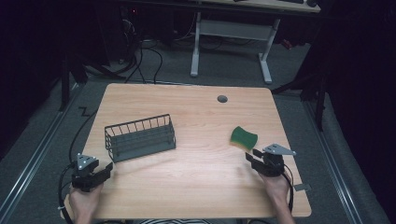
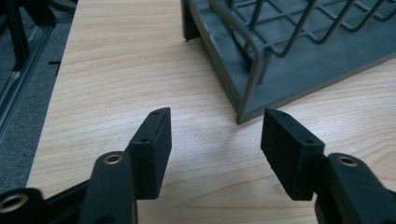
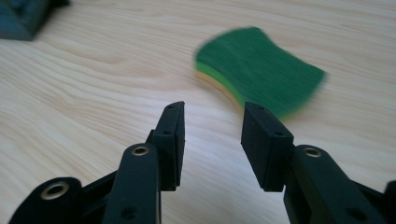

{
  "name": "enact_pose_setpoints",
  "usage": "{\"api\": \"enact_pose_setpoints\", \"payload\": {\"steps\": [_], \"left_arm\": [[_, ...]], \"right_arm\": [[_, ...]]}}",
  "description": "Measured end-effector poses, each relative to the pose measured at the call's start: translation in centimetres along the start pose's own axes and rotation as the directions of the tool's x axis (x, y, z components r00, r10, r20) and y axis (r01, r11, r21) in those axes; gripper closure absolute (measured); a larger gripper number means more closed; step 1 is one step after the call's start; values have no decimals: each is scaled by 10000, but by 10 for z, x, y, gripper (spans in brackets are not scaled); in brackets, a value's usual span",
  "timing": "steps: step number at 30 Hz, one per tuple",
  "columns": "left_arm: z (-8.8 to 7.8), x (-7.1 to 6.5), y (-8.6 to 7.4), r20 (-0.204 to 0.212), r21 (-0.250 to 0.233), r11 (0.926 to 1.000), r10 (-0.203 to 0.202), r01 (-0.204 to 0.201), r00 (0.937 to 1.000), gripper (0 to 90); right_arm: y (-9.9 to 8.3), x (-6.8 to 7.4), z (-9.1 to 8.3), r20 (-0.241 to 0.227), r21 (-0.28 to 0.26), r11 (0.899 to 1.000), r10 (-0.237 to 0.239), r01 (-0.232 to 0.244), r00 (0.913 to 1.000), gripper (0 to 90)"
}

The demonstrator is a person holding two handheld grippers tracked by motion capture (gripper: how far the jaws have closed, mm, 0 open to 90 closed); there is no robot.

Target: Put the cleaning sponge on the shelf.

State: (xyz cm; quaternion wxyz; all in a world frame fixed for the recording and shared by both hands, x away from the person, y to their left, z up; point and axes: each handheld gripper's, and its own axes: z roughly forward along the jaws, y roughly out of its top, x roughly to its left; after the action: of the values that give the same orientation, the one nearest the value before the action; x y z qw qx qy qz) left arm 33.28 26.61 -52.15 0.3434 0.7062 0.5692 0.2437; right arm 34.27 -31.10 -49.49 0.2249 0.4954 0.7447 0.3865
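A dark grey wire basket (image 1: 140,136) stands left of centre on the wooden table (image 1: 196,126). Its near corner (image 2: 243,93) rises just ahead of my left gripper (image 2: 215,135), which is open over bare wood with nothing between its jaws; it sits at the table's front left corner (image 1: 108,169). A green and yellow sponge (image 1: 243,137) lies flat toward the right. My right gripper (image 1: 249,157) stands just short of it, open and empty. In the right gripper view the sponge (image 3: 261,77) lies a little beyond the gripper (image 3: 212,126).
A round grey cable hole (image 1: 222,99) sits near the table's far edge. Beyond the table stands a white desk frame (image 1: 231,42) amid floor cables. A person's hands hold both grippers at the near edge.
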Motion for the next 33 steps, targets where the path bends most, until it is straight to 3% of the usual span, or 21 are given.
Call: {"api": "enact_pose_setpoints", "payload": {"steps": [4,5,7,14,16,21,22,24,25,29,33], "left_arm": [[2,-5,9,56,36,10000,88,-88,9999,473],[2,-5,9,56,36,10000,88,-88,9999,478],[3,-8,12,100,13,10000,56,-56,9999,490],[8,-13,18,261,174,9996,200,-205,9995,526],[11,-14,20,299,179,9996,201,-207,9993,538],[14,-15,20,339,234,9997,100,-108,9994,558],[15,-15,20,336,274,9996,104,-113,9994,570],[15,-15,21,373,291,9995,125,-135,9992,573],[17,-16,23,371,295,9994,181,-192,9991,582],[18,-17,24,417,262,9995,141,-152,9990,594],[21,-18,24,495,315,9994,106,-122,9987,611]], "right_arm": [[15,17,15,-720,35,9994,-327,331,9969,607],[15,17,15,-720,35,9994,-327,331,9969,607],[27,30,30,-1099,108,9986,-508,523,9926,592],[46,50,56,-1762,246,9979,-549,602,9828,583],[54,61,70,-2248,304,9973,-587,672,9726,587],[64,77,86,-2594,489,9942,-800,958,9625,595],[70,88,97,-2901,566,9928,-851,1058,9532,597],[71,91,100,-2969,590,9920,-891,1114,9507,598],[75,99,108,-3122,581,9901,-1037,1279,9443,602],[78,110,119,-3436,710,9890,-978,1296,9340,604],[84,126,130,-3618,757,9839,-1240,1617,9240,608]]}}
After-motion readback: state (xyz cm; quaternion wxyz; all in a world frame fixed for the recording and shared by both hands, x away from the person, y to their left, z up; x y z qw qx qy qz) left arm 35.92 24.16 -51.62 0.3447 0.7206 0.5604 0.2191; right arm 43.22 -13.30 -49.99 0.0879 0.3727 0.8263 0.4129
